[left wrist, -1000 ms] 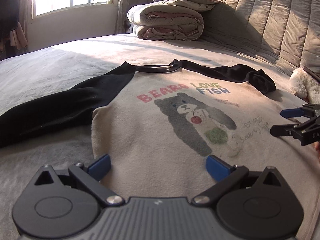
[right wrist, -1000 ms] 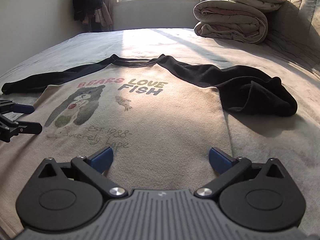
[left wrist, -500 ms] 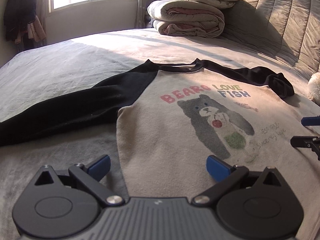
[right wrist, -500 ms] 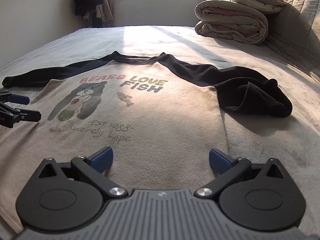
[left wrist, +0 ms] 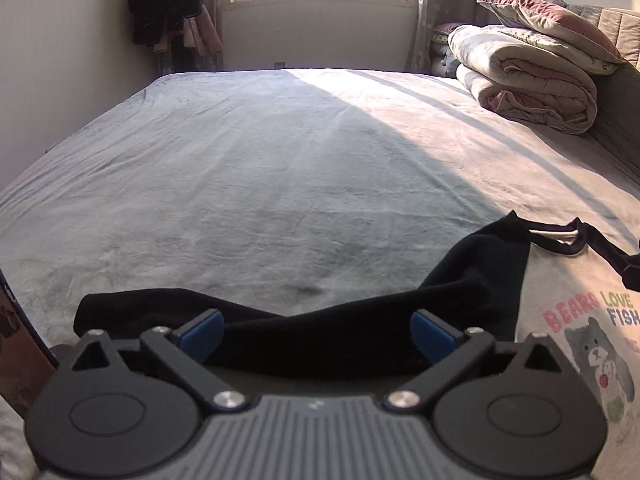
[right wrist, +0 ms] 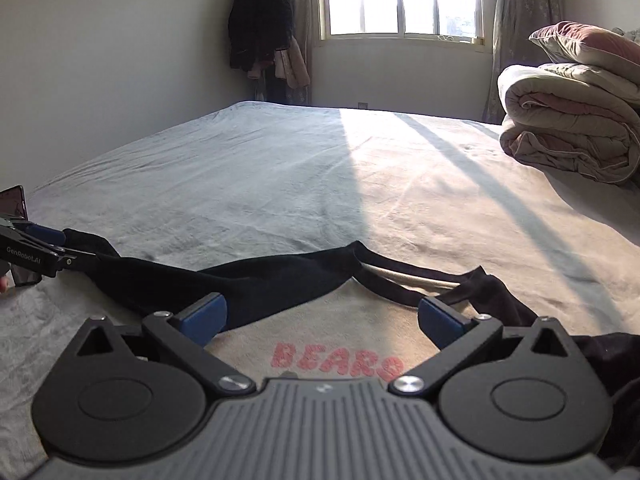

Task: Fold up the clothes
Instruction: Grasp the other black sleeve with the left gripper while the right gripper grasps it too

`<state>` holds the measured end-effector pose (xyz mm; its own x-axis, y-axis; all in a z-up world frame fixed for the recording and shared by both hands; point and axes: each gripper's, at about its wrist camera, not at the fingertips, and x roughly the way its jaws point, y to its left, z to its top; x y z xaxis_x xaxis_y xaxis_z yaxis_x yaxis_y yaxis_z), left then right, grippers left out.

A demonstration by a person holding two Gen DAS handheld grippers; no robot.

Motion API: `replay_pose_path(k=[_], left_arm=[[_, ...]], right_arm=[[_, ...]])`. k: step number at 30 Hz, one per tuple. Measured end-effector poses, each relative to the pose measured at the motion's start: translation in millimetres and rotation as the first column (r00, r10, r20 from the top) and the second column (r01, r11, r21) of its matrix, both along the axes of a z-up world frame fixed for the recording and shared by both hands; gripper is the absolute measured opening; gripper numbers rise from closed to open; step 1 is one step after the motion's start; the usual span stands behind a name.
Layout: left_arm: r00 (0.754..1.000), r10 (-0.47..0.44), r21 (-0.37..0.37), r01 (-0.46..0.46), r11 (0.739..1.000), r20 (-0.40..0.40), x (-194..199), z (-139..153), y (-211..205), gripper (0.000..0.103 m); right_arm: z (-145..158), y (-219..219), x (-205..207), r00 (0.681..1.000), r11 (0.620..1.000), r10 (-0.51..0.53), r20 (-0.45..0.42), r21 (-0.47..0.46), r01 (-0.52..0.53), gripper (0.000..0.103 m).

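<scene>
Looking from the left, my left gripper [left wrist: 316, 330] is spread wide over the black sleeve [left wrist: 320, 344] of the shirt [right wrist: 320, 320], which lies flat on the bed [left wrist: 260, 168]. My right gripper [right wrist: 322, 314], to the right of that sleeve, is just as wide over the shirt's cream chest, near the black collar [right wrist: 416, 274] and the pink word BEARS [right wrist: 338, 360]. Far right of the shirt, I see a folded quilt [right wrist: 572, 132] under a pillow [right wrist: 584, 46].
</scene>
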<state>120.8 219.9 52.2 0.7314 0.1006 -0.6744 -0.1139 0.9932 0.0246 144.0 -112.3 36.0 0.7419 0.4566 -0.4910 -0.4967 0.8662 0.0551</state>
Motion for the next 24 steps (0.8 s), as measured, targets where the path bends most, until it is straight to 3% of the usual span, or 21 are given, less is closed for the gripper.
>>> replay_pose_path(k=[2, 4, 6, 9, 11, 14, 17, 19, 22, 24], left_arm=[[0.998, 0.06, -0.011, -0.06, 0.998, -0.033, 16.3, 6.1, 20.7, 0.094], [0.987, 0.131, -0.05, -0.136, 0.99, -0.094, 35.1, 7.0, 44.9, 0.087], [0.969, 0.183, -0.128, -0.206, 0.97, -0.168, 52.3, 1.0, 66.8, 0.072], [0.93, 0.237, -0.252, -0.31, 0.917, -0.28, 71.1, -16.5, 93.9, 0.052], [0.901, 0.266, -0.311, -0.377, 0.872, -0.343, 78.0, -31.6, 106.9, 0.045], [0.863, 0.294, -0.381, -0.455, 0.805, -0.41, 87.4, -53.2, 122.8, 0.035], [0.85, 0.315, -0.422, -0.492, 0.761, -0.423, 93.2, -62.1, 132.3, 0.035], [0.843, 0.322, -0.433, -0.506, 0.746, -0.431, 97.1, -64.0, 135.8, 0.035], [0.829, 0.342, -0.405, -0.525, 0.749, -0.443, 101.6, -66.0, 133.0, 0.031], [0.816, 0.367, -0.371, -0.542, 0.754, -0.447, 102.9, -66.7, 128.5, 0.013]], right_arm=[[-0.3, 19.7, 21.6, 0.999, 0.999, 0.034, -0.016, 0.0, -0.034, 0.099], [-4.1, 40.5, 46.4, 0.995, 0.997, 0.071, -0.073, 0.01, -0.07, 0.087], [-11.8, 56.6, 69.8, 0.982, 0.994, 0.088, -0.166, 0.083, -0.075, 0.074], [-25.8, 74.8, 91.8, 0.954, 0.976, 0.126, -0.273, 0.206, -0.07, 0.062], [-35.3, 86.9, 101.6, 0.936, 0.964, 0.144, -0.321, 0.258, -0.06, 0.059], [-48.5, 102.8, 108.7, 0.924, 0.969, 0.127, -0.36, 0.246, -0.037, 0.057], [-61.3, 113.8, 113.4, 0.92, 0.975, 0.104, -0.378, 0.22, -0.019, 0.057], [-67.6, 115.2, 111.4, 0.927, 0.977, 0.092, -0.363, 0.213, -0.014, 0.056], [-71.8, 114.2, 104.6, 0.942, 0.98, 0.064, -0.329, 0.199, 0.003, 0.05], [-73.9, 113.7, 105.6, 0.949, 0.983, 0.023, -0.316, 0.182, 0.037, 0.028]])
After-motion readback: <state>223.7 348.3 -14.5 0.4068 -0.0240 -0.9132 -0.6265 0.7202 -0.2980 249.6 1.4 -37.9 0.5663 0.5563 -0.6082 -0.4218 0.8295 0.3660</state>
